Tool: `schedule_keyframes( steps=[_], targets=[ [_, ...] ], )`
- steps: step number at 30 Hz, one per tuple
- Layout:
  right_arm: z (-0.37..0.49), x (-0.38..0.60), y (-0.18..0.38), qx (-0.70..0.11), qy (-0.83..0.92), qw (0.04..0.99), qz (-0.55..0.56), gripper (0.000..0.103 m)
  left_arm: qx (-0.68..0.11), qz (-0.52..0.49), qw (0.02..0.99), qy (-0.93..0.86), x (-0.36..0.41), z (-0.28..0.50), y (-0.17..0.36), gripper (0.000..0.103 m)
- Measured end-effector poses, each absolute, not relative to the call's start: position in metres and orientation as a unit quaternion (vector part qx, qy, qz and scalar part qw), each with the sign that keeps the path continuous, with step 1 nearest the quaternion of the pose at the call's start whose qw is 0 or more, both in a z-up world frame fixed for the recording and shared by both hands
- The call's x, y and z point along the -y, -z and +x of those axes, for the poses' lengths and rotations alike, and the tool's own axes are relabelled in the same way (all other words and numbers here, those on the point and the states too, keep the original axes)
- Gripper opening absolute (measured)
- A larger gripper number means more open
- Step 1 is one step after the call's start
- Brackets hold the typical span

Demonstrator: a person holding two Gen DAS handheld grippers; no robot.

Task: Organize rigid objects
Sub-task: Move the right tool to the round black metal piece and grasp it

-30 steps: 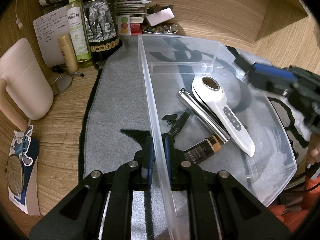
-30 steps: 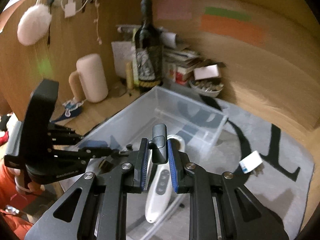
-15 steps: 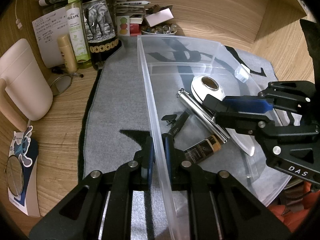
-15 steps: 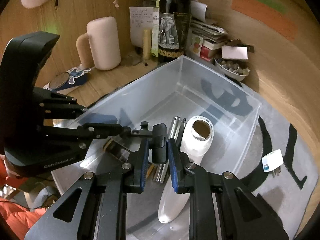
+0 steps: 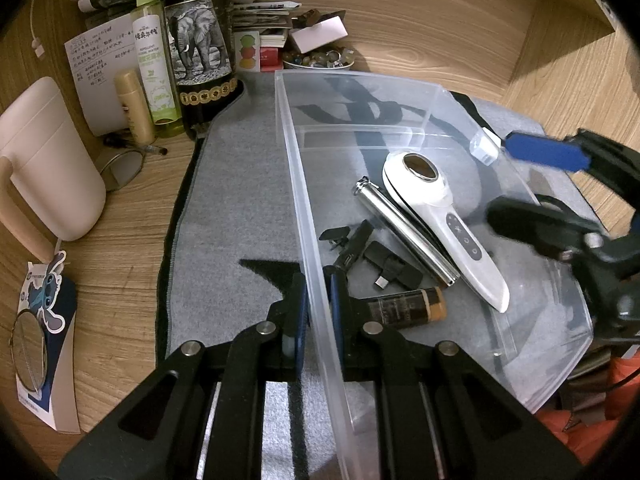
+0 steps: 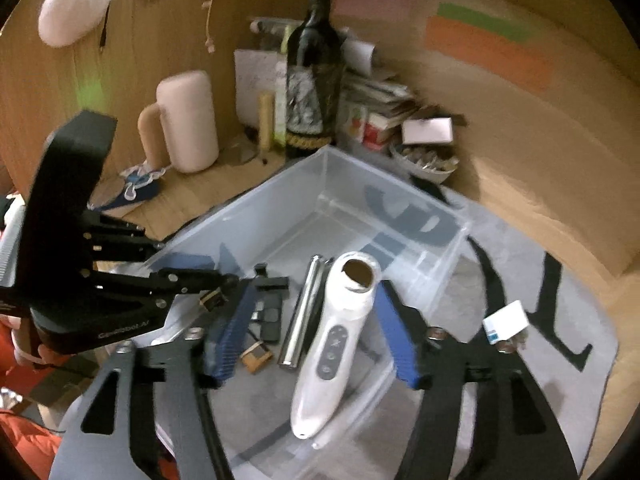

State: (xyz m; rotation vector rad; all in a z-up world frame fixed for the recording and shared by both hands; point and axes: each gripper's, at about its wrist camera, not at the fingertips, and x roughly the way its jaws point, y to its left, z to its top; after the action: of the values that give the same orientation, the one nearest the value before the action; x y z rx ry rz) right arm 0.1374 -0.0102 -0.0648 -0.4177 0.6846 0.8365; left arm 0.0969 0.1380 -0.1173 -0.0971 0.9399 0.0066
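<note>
1. My left claw (image 5: pixel 318 300) pinches the clear bin's (image 5: pixel 292 168) wall, lower centre.
2. My right claw (image 6: pixel 312 340) gapes wide over the white massager (image 6: pixel 336 336) inside the bin.
3. A wine bottle (image 5: pixel 200 52) crowds the bench (image 5: pixel 120 232), upper left.

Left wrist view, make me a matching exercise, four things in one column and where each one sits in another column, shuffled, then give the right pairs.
Things:
1. Silver tube
2. Wine bottle
3. Left gripper
4. White plug

Places:
A. Clamped on the bin wall
B. On the grey mat, outside the bin
C. Inside the bin, beside the white massager
D. Standing beyond the mat with the other clutter

Pairs: 1-C, 2-D, 3-A, 4-B
</note>
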Motion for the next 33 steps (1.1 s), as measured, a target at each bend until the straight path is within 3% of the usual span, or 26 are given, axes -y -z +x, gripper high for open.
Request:
schedule_keyframes(
  steps=[4, 14, 18, 33],
  targets=[
    [0.135, 0.024, 0.055, -0.308, -0.379, 0.853, -0.185, 0.074, -0.453, -0.047, 0.89, -0.003, -0.138, 0.097, 0.117, 0.011],
    [0.133, 0.078, 0.028, -0.272, -0.322, 0.895, -0.146, 0.076, -0.452, -0.047, 0.891, -0.003, -0.138, 0.097, 0.117, 0.011],
    [0.13, 0.1, 0.028, -0.269, -0.296, 0.905, -0.142, 0.082, -0.452, -0.047, 0.891, -0.003, -0.139, 0.096, 0.117, 0.011],
    [0.124, 0.153, 0.118, -0.413, -0.252, 0.87, -0.093, 0.081, -0.452, -0.053, 0.891, -0.003, -0.141, 0.096, 0.118, 0.011]
  ],
)
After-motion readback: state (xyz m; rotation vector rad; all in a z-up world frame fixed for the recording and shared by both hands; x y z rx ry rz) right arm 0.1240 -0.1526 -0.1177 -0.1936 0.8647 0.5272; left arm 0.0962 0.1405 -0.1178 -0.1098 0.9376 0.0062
